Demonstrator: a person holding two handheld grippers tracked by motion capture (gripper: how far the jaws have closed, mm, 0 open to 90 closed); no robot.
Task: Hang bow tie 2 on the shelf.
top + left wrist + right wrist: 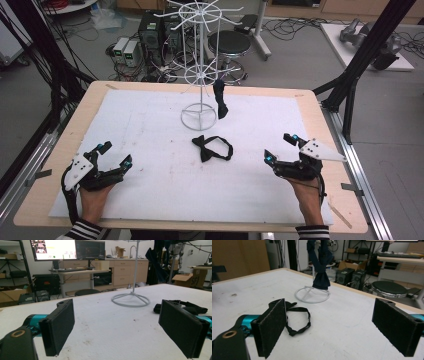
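A black bow tie with its strap [212, 148] lies flat on the white mat, just in front of the white wire rack [200, 60]. A dark navy bow tie [219, 99] hangs from a hook on the rack's lower ring. My left gripper [115, 154] rests open near the mat's front left, pointing toward the middle. My right gripper [280, 147] rests open at the front right, well apart from the black tie. In the right gripper view the black tie [297, 315] lies behind the left pad [272, 327], and the navy tie [320, 267] hangs above the rack's base ring [312, 296].
The white mat [150, 130] covers most of the wooden table [312, 115]. Behind the table stand a round stool [229, 44], computer cases [150, 32] and floor cables. Black frame posts [370, 45] rise at the right; a metal rail [357, 165] runs along the table's right side.
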